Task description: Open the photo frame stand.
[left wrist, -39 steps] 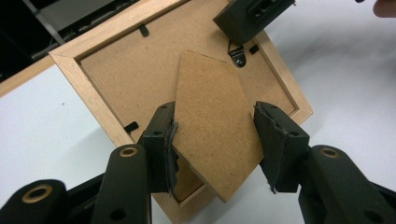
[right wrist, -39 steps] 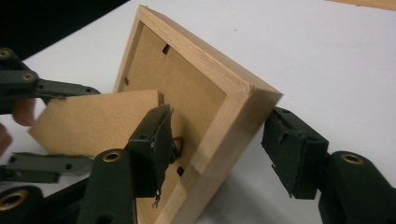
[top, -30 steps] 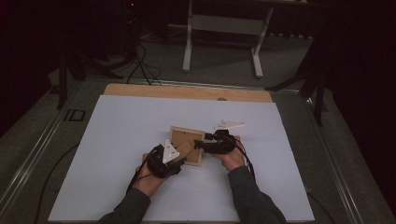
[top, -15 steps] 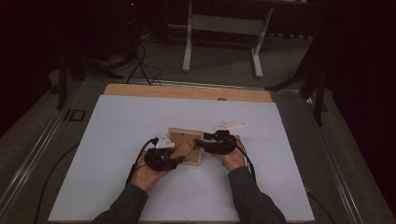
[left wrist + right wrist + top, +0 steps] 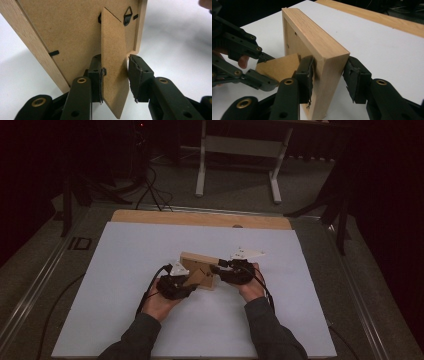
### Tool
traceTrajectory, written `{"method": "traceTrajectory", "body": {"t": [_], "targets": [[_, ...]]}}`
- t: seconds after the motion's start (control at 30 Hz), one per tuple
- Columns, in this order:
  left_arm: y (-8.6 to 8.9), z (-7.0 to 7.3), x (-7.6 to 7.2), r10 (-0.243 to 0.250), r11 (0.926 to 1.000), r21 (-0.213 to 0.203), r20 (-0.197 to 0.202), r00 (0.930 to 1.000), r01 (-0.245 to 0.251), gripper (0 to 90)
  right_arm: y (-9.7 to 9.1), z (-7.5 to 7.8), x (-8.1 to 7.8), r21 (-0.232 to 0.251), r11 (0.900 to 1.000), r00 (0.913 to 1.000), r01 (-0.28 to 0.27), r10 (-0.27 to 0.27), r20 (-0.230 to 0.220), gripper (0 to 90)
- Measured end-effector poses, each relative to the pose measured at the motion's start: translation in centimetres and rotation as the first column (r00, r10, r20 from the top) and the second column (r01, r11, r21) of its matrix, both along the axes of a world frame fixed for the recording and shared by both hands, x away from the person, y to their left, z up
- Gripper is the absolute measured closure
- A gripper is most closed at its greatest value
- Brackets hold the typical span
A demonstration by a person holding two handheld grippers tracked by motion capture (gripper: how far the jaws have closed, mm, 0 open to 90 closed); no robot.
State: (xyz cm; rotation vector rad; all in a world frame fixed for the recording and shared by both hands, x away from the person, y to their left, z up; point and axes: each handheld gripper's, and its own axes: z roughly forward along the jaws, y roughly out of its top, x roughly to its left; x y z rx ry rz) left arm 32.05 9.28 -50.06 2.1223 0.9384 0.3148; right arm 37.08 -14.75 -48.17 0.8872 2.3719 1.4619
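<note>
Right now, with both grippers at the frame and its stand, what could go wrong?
1. The left gripper has just been closing on the thin stand; one pad touches it, the other stands apart. The stand could bend or tear at its hinge.
2. The right gripper, also closing, straddles a corner of the frame with a gap at one pad. The upright frame may twist or tip on the table.

The picture frame's (image 5: 62, 37) top is cut off by the left gripper view's upper edge; its front is hidden.
</note>
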Motion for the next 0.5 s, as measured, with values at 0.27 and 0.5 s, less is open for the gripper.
{"method": "traceTrajectory", "body": {"t": [0.27,0.5], "targets": [[-0.3,-0.7,0.9,0.020,0.9998,-0.001,0.010,0.9997,-0.020,67.3,0.2,0.3,-0.3,-0.040,0.9989,0.9975,0.025,-0.022,0.067,59.6],[-0.4,-1.2,1.1,0.022,0.9997,0.012,0.012,0.9997,-0.022,68.5,0.7,0.3,-0.8,-0.061,0.9980,0.9949,0.017,-0.011,0.101,58.7]]}}
